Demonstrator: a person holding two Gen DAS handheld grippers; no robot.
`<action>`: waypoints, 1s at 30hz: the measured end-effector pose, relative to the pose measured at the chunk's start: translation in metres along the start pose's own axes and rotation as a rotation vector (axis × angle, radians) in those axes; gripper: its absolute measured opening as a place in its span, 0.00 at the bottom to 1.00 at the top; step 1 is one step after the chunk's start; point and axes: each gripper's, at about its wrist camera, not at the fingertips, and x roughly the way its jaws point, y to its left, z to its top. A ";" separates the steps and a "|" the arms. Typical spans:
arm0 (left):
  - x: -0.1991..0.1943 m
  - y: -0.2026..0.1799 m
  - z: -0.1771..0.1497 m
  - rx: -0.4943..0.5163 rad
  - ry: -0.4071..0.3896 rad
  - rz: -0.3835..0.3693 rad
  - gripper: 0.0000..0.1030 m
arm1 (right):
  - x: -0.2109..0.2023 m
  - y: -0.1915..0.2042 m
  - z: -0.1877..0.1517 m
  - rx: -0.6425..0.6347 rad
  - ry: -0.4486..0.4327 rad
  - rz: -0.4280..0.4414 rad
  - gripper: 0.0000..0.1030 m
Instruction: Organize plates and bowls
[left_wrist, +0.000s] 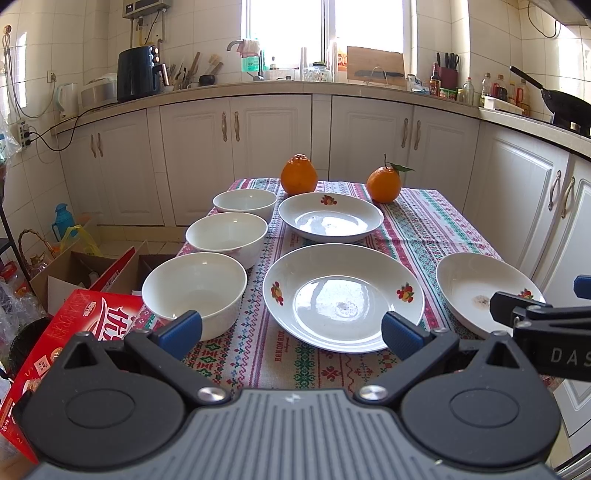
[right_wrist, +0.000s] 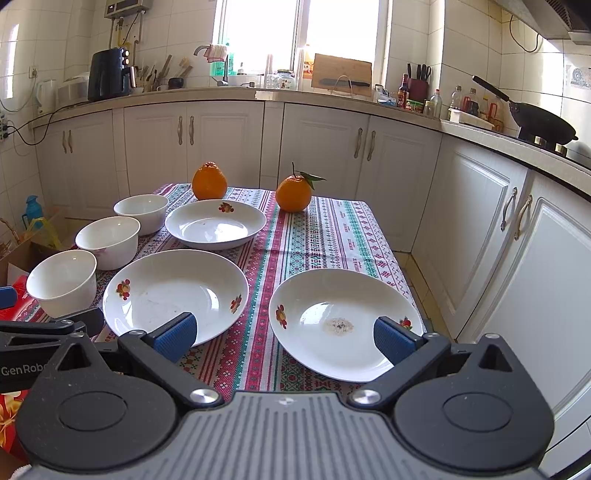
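Three white bowls stand in a row down the table's left side: near bowl (left_wrist: 194, 291) (right_wrist: 62, 282), middle bowl (left_wrist: 227, 236) (right_wrist: 109, 240), far bowl (left_wrist: 245, 204) (right_wrist: 141, 212). Three white plates with fruit prints lie to their right: far plate (left_wrist: 330, 217) (right_wrist: 216, 223), near centre plate (left_wrist: 343, 295) (right_wrist: 175, 293), and a right plate (left_wrist: 480, 291) (right_wrist: 343, 323) with a stain in its middle. My left gripper (left_wrist: 291, 330) is open, low before the centre plate. My right gripper (right_wrist: 284, 334) is open, just short of the right plate.
Two oranges (left_wrist: 299, 174) (left_wrist: 384, 184) sit at the table's far end on the patterned cloth (left_wrist: 424, 229). A red carton (left_wrist: 55, 343) and open cardboard boxes (left_wrist: 74, 273) crowd the floor at left. White cabinets (right_wrist: 517, 229) run close along the right and behind.
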 end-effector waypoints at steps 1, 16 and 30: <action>0.000 0.000 0.000 -0.001 0.000 0.000 0.99 | 0.000 0.000 0.000 0.000 -0.001 0.000 1.00; 0.000 0.001 0.000 -0.001 0.005 0.002 0.99 | 0.001 0.000 -0.002 -0.001 0.000 0.001 1.00; 0.006 -0.001 0.005 0.015 0.006 -0.007 0.99 | 0.008 -0.002 0.002 -0.007 0.010 0.024 1.00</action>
